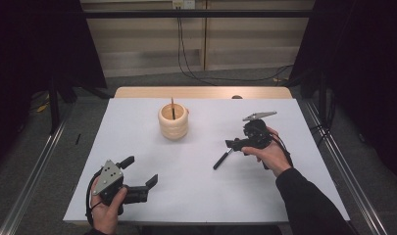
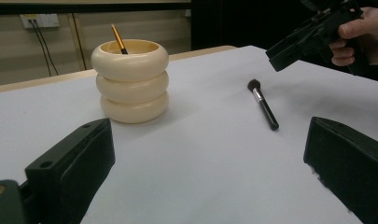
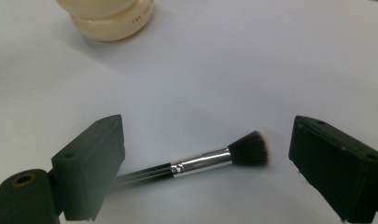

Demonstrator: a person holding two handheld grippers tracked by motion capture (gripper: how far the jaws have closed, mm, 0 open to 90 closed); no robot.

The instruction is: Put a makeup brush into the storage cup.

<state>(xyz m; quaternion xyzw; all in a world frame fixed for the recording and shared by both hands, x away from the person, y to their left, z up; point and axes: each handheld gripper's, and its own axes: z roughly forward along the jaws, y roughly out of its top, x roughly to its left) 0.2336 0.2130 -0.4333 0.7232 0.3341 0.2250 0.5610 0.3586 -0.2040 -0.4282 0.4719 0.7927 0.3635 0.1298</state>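
**Brush could skid away from a crooked pinch**

The right gripper [image 3: 200, 163] hangs open over the brush [image 3: 196, 163] — handle beside one jaw, bristles between them. Closing off-centre may flick it. Beyond, the holder [image 3: 109, 18] could tip; the left gripper [image 1: 139, 178] waits open.

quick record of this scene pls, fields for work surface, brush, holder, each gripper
work surface: white table top
makeup brush: lies flat on the table, black handle, silver ferrule, dark bristles
holder: cream ringed pot, upright, a gold-handled brush stands in it
right gripper: jaws open, low over the makeup brush, one jaw at each side of it, pads not pressing on it
left gripper: jaws open, holds nothing, near the front left of the table
likely next step: right gripper closes on the makeup brush
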